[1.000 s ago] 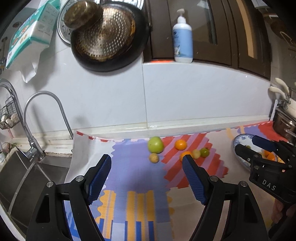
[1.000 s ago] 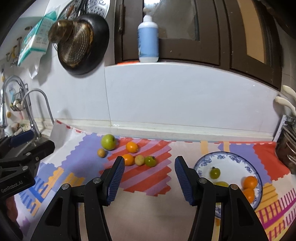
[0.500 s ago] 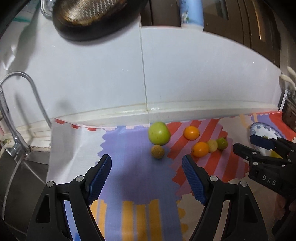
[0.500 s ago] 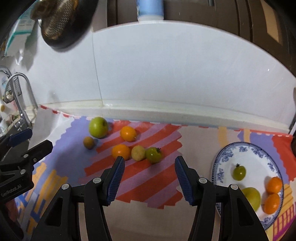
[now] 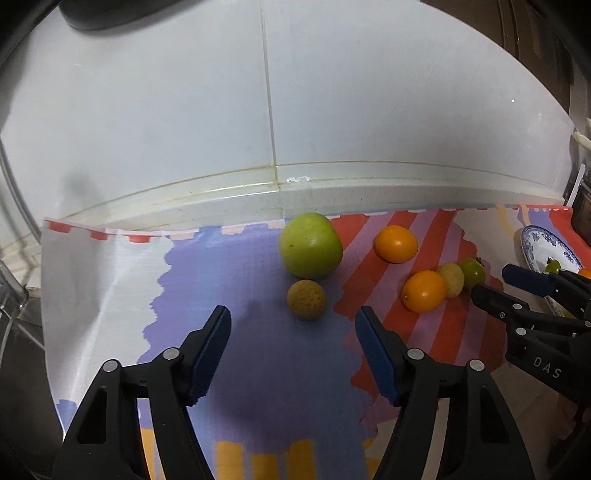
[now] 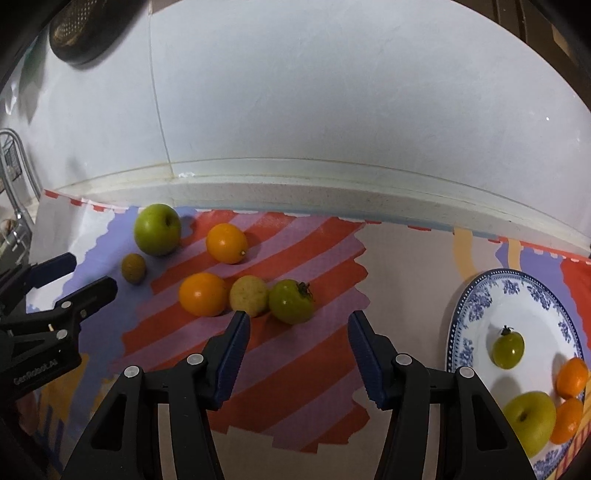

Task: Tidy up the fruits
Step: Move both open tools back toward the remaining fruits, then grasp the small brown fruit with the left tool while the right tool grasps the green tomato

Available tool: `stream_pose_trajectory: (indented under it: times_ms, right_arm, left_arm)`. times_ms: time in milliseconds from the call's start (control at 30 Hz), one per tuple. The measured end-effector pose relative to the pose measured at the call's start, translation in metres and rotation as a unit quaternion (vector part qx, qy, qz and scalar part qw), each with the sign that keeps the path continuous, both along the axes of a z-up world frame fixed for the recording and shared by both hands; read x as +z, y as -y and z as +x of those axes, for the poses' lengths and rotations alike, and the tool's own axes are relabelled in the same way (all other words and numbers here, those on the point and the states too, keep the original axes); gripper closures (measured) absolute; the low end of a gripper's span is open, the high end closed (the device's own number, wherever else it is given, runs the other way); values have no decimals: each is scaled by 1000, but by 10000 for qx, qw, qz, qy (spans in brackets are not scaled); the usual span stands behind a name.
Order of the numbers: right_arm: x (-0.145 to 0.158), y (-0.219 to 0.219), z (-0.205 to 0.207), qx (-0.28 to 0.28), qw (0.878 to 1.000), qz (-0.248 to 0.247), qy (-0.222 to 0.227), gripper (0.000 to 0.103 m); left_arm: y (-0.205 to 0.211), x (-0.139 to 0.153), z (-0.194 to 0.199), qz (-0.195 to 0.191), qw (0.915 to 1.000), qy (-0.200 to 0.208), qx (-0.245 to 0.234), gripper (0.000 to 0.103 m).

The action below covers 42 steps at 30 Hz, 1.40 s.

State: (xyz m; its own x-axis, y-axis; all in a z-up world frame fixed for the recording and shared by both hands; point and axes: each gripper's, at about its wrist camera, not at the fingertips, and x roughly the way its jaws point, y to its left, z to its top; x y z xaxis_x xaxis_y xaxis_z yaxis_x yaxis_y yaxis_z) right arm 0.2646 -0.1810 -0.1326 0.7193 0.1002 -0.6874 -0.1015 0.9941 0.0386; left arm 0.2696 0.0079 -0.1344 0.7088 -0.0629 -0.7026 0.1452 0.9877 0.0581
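Note:
Loose fruit lies on a patterned mat (image 5: pixel 258 362): a green apple (image 5: pixel 310 244), a small brown bumpy fruit (image 5: pixel 306 298), two oranges (image 5: pixel 396 243) (image 5: pixel 423 291), a yellow bumpy fruit (image 6: pixel 249 295) and a green tomato (image 6: pixel 291 301). My left gripper (image 5: pixel 293 320) hovers just short of the brown fruit, jaws closing, nothing between them. My right gripper (image 6: pixel 296 320) hovers just short of the green tomato, jaws closing, empty too. A blue-and-white plate (image 6: pixel 476 295) at the right holds a small green tomato, a yellow-green apple and two oranges.
A white tiled wall (image 5: pixel 332 110) and a raised ledge (image 6: pixel 295 188) run behind the mat. A tap (image 6: pixel 14 155) and sink lie off the mat's left edge. A dark pan (image 6: pixel 74 33) hangs on the wall at upper left.
Both grippers have come forward and down toward the loose fruit, which now looks larger and nearer. Both pairs of jaws have narrowed a little. No fruit has moved.

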Motion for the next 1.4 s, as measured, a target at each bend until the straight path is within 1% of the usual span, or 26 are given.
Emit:
stream_pose_trajectory:
  times_ms: [100, 200, 267, 333, 433, 467, 500, 533, 567, 633, 833, 1000, 1200, 1400]
  right_arm:
    - [-2, 1, 5, 53, 9999, 105, -78, 53]
    - [-1, 0, 7, 83, 9999, 96, -51, 55]
    - [-2, 0, 11, 96, 9999, 102, -85, 57]
    - [-4, 1, 14, 95, 9998, 127, -125, 60]
    - [-5, 1, 16, 127, 9996, 194, -149, 63]
    - [-6, 2, 17, 149, 9995, 214, -170, 64]
    - [-7, 2, 19, 172, 9993, 248, -210, 66]
    - [-8, 2, 19, 179, 9992, 266, -230, 72]
    - [-9, 3, 19, 185, 9992, 276, -238, 74]
    - [-9, 3, 18, 202, 9992, 282, -213, 74]
    - [-6, 4, 15, 218, 9994, 249, -61, 74]
    - [-5, 3, 7, 246, 9994, 224, 24, 75]
    - [5, 5, -7, 251, 9991, 279, 195, 75]
    - [29, 5, -31, 346, 9975, 347, 511, 75]
  left_arm:
    - [3, -1, 6, -19, 10000, -25, -35, 37]
    - [5, -2, 15, 5, 9999, -81, -80, 41]
    - [7, -4, 20, 22, 9999, -141, -82, 46]
    - [8, -5, 23, 1, 9998, -195, -79, 48]
    - [11, -8, 26, -16, 9995, -290, -122, 56]
    - [11, -9, 27, -8, 9994, -327, -130, 62]
    - [11, -9, 28, -10, 9993, -341, -133, 65]
    - [11, -9, 28, -18, 9993, -345, -141, 71]
    - [11, -9, 28, -15, 9993, -335, -138, 73]
    - [11, -8, 27, -28, 9993, -325, -176, 76]
    - [16, -7, 28, -9, 9993, -295, -226, 76]
    - [20, -1, 16, 79, 9994, -159, -296, 76]
    - [18, 18, 3, -1, 9995, 73, -318, 76]
    - [15, 46, -26, -160, 9982, 384, -430, 76]
